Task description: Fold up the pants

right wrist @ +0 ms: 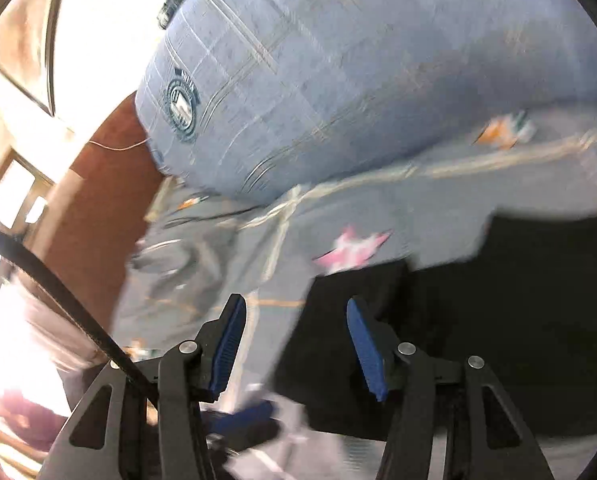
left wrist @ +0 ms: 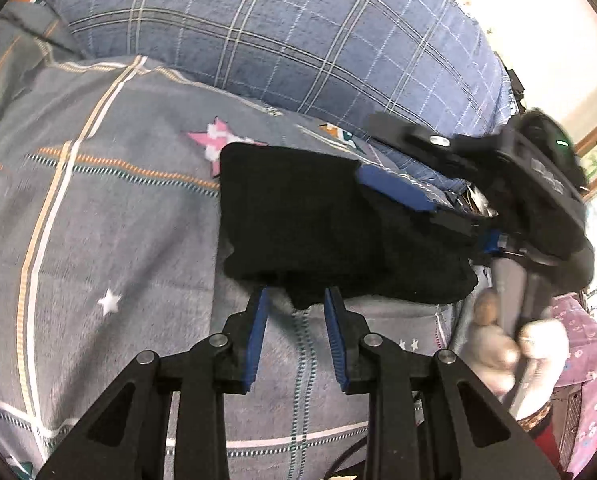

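A big bed (left wrist: pixel 98 208) with a grey sheet, lines and stars on it. At the far side, a fat blue checked pillow (left wrist: pixel 278 40), also seen in the right wrist view (right wrist: pixel 358 80). In the middle of the bed, the black pants (left wrist: pixel 318 224), folded up into a thick block, lying flat on the sheet, just beside a pink star (left wrist: pixel 214 142). Same pants low and to the right in the right wrist view (right wrist: pixel 518 320), blurry there. Near edge of the pants right at the tips of the left gripper (left wrist: pixel 296 300), a bit of black cloth poking between them, jaws spread apart, not pinching, blue pads on the inside. On the far right corner of the pants, the right gripper (left wrist: pixel 394 188), tip over the cloth, blurry, too smeared to tell from here if touching. In its own view, right gripper (right wrist: pixel 298 308) with jaws wide apart, nothing between them, one finger over the sheet and one over the pants. At the right edge, a gloved hand (left wrist: pixel 510 344) on the handle.
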The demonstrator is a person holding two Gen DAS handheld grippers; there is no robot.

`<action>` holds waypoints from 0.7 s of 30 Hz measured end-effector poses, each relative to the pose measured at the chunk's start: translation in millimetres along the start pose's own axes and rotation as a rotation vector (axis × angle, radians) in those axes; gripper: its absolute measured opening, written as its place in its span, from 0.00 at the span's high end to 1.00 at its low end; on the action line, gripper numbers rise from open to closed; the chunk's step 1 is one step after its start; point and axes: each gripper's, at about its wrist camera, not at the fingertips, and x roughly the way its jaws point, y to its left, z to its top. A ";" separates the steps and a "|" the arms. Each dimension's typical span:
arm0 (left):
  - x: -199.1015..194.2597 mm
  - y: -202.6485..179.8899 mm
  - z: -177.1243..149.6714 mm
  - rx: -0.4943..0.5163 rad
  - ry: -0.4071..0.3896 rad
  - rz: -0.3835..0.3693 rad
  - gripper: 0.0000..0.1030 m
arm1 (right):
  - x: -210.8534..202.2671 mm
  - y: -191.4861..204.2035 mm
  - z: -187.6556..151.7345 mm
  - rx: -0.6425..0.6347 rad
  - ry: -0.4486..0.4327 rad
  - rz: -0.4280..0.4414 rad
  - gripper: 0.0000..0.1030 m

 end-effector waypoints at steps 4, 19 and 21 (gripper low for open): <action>-4.5 11.9 -2.8 -0.016 -0.003 0.018 0.69 | 29.0 -24.1 -12.9 0.081 0.032 -0.045 0.44; 18.0 16.0 36.0 -0.045 -0.032 0.092 0.64 | 1.4 -76.0 -38.0 0.001 -0.098 -0.247 0.54; 23.6 8.4 43.1 -0.005 -0.040 0.135 0.64 | -0.4 -77.7 -41.1 -0.011 -0.115 -0.228 0.54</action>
